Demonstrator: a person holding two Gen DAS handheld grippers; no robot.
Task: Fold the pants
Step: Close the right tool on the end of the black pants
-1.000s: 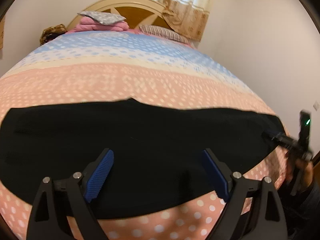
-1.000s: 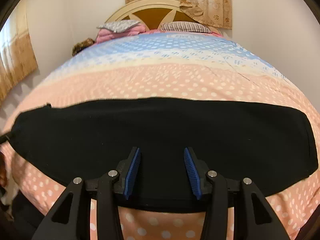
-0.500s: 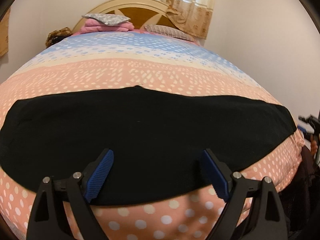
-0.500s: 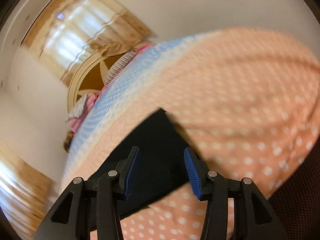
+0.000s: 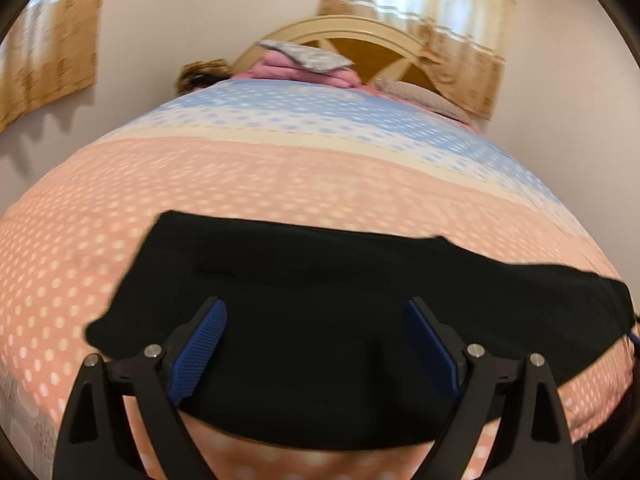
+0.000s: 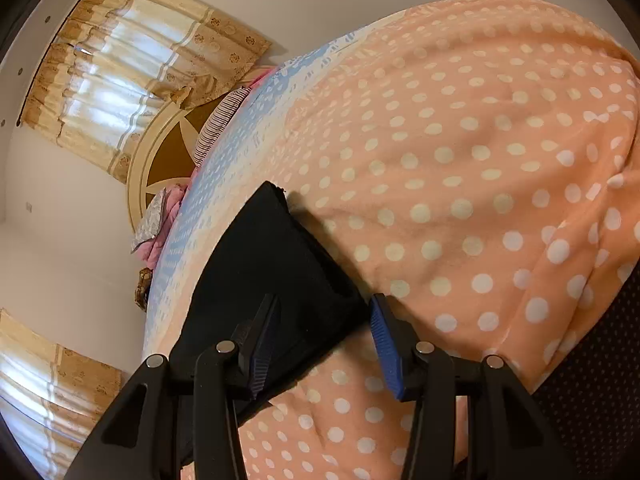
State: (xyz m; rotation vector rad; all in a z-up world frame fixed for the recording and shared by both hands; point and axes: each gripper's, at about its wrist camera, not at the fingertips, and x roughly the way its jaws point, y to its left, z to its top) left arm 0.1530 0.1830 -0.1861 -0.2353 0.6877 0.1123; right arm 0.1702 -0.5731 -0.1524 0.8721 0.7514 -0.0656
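Item: black soft-knit pants [image 5: 340, 320], laid flat as one long dark band across the near part of the bed, lengthwise from side to side. One end shows square-cut in the right wrist view [image 6: 276, 256], its corner lying slightly proud of the cover.

Handling, as judged: light, limp, fully pliable; no stiffness to hold a shape, so any lifted part will droop and drag the rest. The matt surface looks grippy rather than slick. Not fragile. Best taken at the corners of an end, pinching both layers together, with the far end carried over level to keep the fold square.

Left gripper [image 5: 316, 344]: black frame, blue ribbed pads, jaws spread wide above the middle of the band, gripping nothing.

Right gripper [image 6: 324, 328]: same make, rolled on its side, jaws parted astride the near corner of the pants' end; the pads do not appear to press the cloth.

Support: peach quilted bedcover with white dots [image 6: 480, 160], turning to cream and blue bands farther up.

Beyond: pink and grey folded bedding [image 5: 308, 64] at the cream wooden headboard [image 5: 352, 32]; tan patterned curtains [image 6: 132, 76].
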